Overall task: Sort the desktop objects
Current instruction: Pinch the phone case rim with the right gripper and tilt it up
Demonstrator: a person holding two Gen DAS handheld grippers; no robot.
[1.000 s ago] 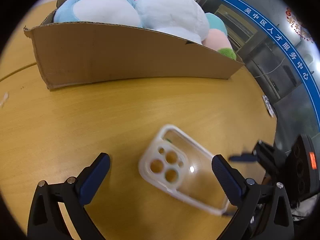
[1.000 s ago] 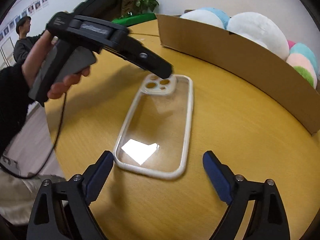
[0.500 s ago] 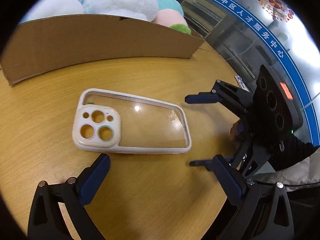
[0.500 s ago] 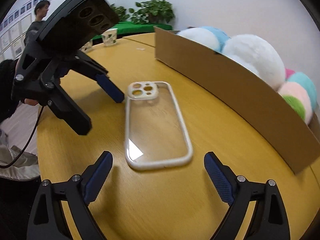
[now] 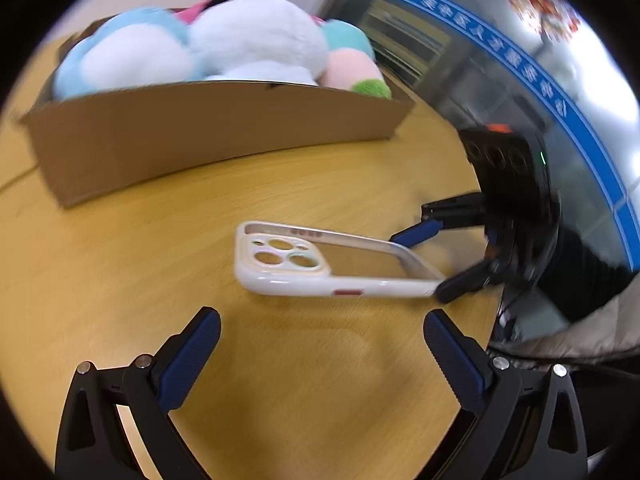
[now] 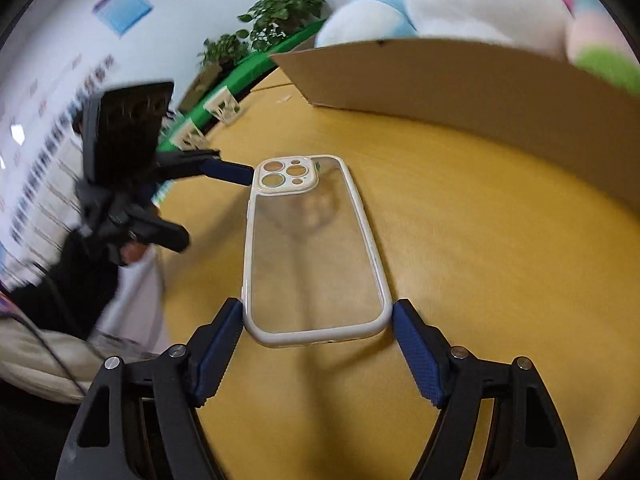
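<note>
A clear phone case with a white rim [image 6: 316,248] lies on the round wooden table [image 6: 500,264]. My right gripper [image 6: 318,322] is open, its blue pads on either side of the case's near end, touching or nearly touching the rim. In the left wrist view the case [image 5: 332,266] looks raised at the end where the right gripper [image 5: 436,262] meets it. My left gripper [image 5: 320,340] is open and empty, in front of the case's long side, apart from it. It also shows in the right wrist view [image 6: 216,196].
A low cardboard box [image 5: 208,128] full of plush toys [image 5: 248,40] stands along the far side of the table; it also shows in the right wrist view [image 6: 460,76]. The table edge [image 5: 492,320] is close on the right. Potted plants [image 6: 276,12] stand behind.
My right gripper has moved forward to the case's near end and its fingers now flank it. My left gripper has drawn back and swung round to the case's long side.
</note>
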